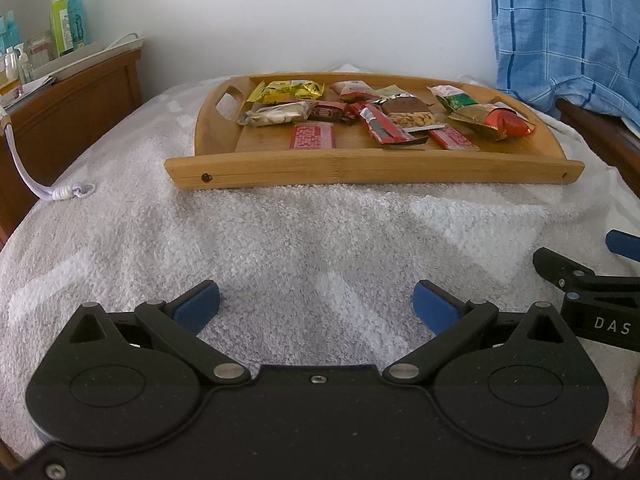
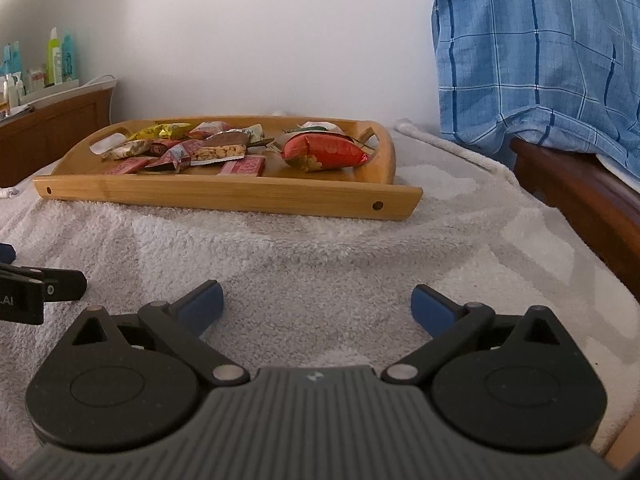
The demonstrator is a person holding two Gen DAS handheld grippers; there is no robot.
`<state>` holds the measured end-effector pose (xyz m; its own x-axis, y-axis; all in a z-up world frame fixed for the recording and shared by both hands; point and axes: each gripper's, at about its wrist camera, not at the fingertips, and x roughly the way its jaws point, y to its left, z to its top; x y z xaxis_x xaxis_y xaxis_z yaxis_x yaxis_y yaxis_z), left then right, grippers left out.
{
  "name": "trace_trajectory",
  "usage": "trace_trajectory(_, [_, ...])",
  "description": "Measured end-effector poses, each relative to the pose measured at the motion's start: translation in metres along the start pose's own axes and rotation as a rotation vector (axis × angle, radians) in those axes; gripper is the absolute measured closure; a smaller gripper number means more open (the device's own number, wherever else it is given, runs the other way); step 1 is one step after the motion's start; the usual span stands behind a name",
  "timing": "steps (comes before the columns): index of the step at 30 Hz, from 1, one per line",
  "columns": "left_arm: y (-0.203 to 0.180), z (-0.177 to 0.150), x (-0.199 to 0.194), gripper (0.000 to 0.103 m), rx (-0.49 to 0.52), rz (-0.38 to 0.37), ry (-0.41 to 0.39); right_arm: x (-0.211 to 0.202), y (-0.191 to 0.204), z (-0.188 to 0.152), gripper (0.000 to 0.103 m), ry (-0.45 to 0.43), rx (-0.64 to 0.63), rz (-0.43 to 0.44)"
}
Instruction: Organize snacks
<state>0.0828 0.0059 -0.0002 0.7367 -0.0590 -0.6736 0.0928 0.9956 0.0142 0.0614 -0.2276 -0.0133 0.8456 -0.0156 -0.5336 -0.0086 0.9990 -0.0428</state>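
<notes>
A wooden tray (image 1: 372,168) (image 2: 224,196) sits on a white towel at the far side and holds several wrapped snacks. Among them are a yellow packet (image 1: 286,91) (image 2: 162,131), a pale nut bar (image 1: 276,115), a flat pink packet (image 1: 313,137), a peanut bar (image 1: 410,114) (image 2: 219,151) and a red-gold bag (image 1: 494,122) (image 2: 324,152). My left gripper (image 1: 316,304) is open and empty, low over the towel, well short of the tray. My right gripper (image 2: 316,304) is open and empty too, beside the left one; part of it shows in the left wrist view at the right edge (image 1: 580,280).
The white towel (image 1: 280,240) (image 2: 320,248) covers the surface. A wooden cabinet with bottles (image 1: 64,20) (image 2: 56,60) stands at the left. A blue plaid cloth (image 1: 568,32) (image 2: 536,48) hangs over a wooden rail (image 2: 580,196) at the right. A white cord (image 1: 60,190) lies at the left.
</notes>
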Motion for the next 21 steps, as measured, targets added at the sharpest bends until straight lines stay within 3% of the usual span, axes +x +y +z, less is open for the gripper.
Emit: trace_trajectory(21, [0.0003,-0.0004,-0.0019,0.0,-0.017,0.003,-0.005,-0.0001,0.0004,-0.0012,0.0,-0.004,0.0,-0.001])
